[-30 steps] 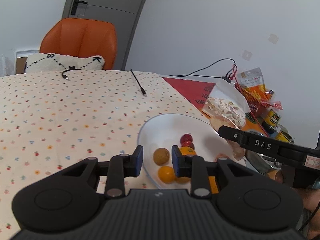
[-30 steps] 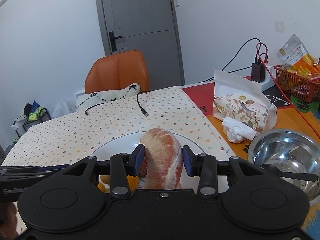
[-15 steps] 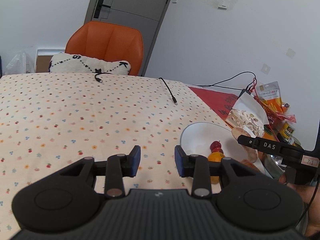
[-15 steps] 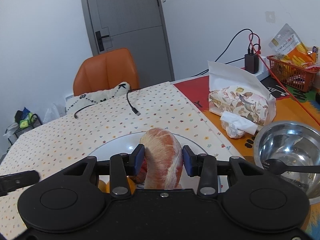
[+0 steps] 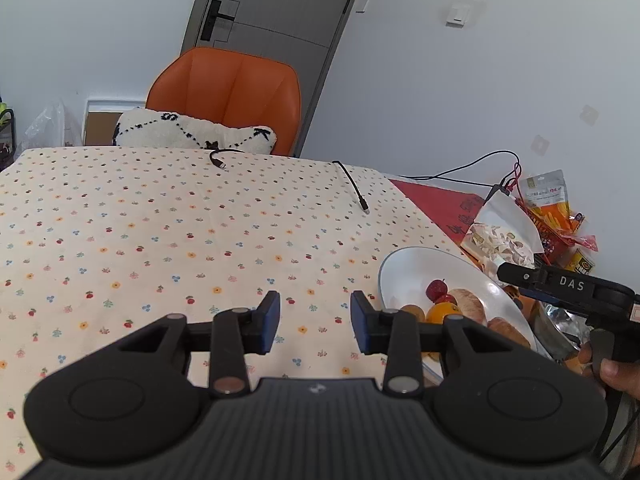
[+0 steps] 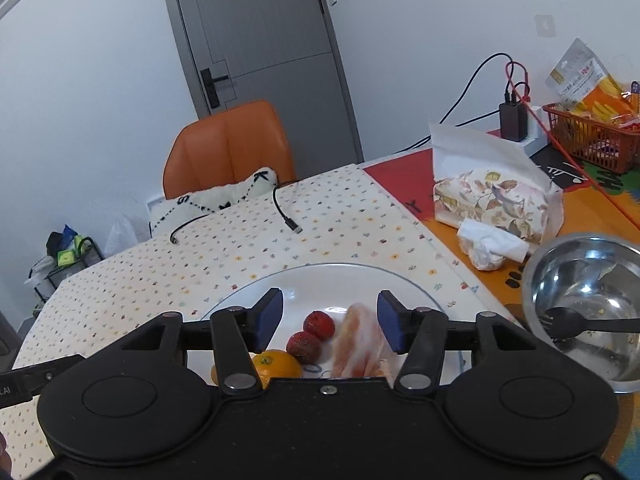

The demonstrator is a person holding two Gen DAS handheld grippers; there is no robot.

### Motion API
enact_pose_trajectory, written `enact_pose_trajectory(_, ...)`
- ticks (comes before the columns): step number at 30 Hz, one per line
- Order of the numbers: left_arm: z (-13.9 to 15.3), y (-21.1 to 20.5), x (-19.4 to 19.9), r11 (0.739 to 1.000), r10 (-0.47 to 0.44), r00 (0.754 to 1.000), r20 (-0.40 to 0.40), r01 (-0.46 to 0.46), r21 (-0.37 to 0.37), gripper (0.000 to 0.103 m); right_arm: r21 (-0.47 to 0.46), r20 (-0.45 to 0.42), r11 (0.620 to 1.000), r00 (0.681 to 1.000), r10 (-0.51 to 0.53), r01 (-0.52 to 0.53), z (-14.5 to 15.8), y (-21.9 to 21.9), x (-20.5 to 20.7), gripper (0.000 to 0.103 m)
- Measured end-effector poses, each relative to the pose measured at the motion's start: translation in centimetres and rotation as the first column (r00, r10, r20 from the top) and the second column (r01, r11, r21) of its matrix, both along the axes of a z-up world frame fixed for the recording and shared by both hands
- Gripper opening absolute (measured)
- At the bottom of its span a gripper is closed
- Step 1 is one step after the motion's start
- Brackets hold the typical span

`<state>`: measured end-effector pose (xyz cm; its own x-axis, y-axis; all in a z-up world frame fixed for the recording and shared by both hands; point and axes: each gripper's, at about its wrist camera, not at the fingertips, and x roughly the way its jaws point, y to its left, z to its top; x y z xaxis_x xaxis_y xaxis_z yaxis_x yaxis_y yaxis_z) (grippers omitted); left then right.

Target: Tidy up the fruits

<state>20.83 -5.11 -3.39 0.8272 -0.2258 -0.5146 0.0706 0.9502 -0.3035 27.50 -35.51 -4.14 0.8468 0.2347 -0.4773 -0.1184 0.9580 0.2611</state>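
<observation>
Over floral tabletop [image 6: 340, 224], right hand-held gripper [image 6: 330, 322] gaped empty above pomelo wedge [image 6: 358, 346] on plate [image 6: 320, 276]; best lifted straight clear; left hand-held gripper [image 5: 315, 322] likewise open, empty.

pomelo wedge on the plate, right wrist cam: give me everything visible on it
The pomelo wedge is a peeled segment, pink-orange flesh under a whitish membrane. It lies on the white plate, long axis running away from the camera, its near end hidden behind the gripper body. Two red fruits sit just to its left; whether they touch it I cannot tell. The right hand-held gripper is open above it, jaws wide apart, not gripping it.
</observation>
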Motion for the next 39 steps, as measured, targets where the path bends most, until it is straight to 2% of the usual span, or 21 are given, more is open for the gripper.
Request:
enact_pose_trajectory(3, 0.2, 0.1, -0.4, 1.000, 0.002, 1.000, 0.003, -0.002, 0.004, 0.038, 0.002, 0.003, 1.000, 1.000, -0.006, 0.006, 0.3, -0.5, -0.3, 0.053)
enact_pose_trajectory(7, 0.4, 0.3, -1.1, 1.000, 0.015, 1.000, 0.007, -0.015, 0.022, 0.056, -0.002, 0.007, 1.000, 1.000, -0.002, 0.002, 0.5, -1.0, -1.1, 0.053)
enact_pose_trajectory(12, 0.9, 0.5, -2.2, 0.999, 0.025, 1.000, 0.011, -0.025, 0.031, 0.073, -0.005, 0.003, 1.000, 1.000, 0.017, -0.017, 0.8, -1.1, -2.3, 0.053)
enact_pose_trajectory(18, 1.5, 0.8, -3.6, 0.998, 0.030, 0.999, 0.020, -0.031, 0.047, 0.083, -0.009, -0.004, 0.998, 0.998, 0.064, -0.064, 1.1, -0.4, -3.8, 0.054)
enact_pose_trajectory(21, 1.8, 1.0, -4.3, 0.998, 0.038, 0.999, 0.025, -0.039, 0.056, 0.086, -0.013, 0.001, 0.996, 0.996, 0.087, -0.087, 1.4, 0.1, -4.8, 0.061)
enact_pose_trajectory(25, 1.8, 1.4, -5.1, 0.996, 0.056, 0.998, 0.017, -0.057, 0.068, 0.089, -0.014, 0.003, 0.993, 0.993, 0.116, -0.116, 1.6, 0.7, -5.9, 0.063)
enact_pose_trajectory(29, 2.1, 1.7, -5.9, 0.994, 0.072, 0.997, 0.015, -0.073, 0.081, 0.089, -0.010, 0.006, 0.990, 0.990, 0.139, -0.139, 1.8, 1.1, -6.9, 0.072)
enact_pose_trajectory(34, 2.5, 1.9, -7.1, 0.992, 0.084, 0.996, 0.021, -0.086, 0.095, 0.093, -0.009, 0.010, 0.987, 0.987, 0.161, -0.161, 2.1, 1.6, -8.1, 0.076)
enact_pose_trajectory(39, 3.0, 1.9, -8.4, 0.990, 0.093, 0.995, 0.033, -0.096, 0.105, 0.094, -0.005, 0.016, 0.984, 0.984, 0.176, -0.176, 2.3, 1.8, -9.5, 0.085)
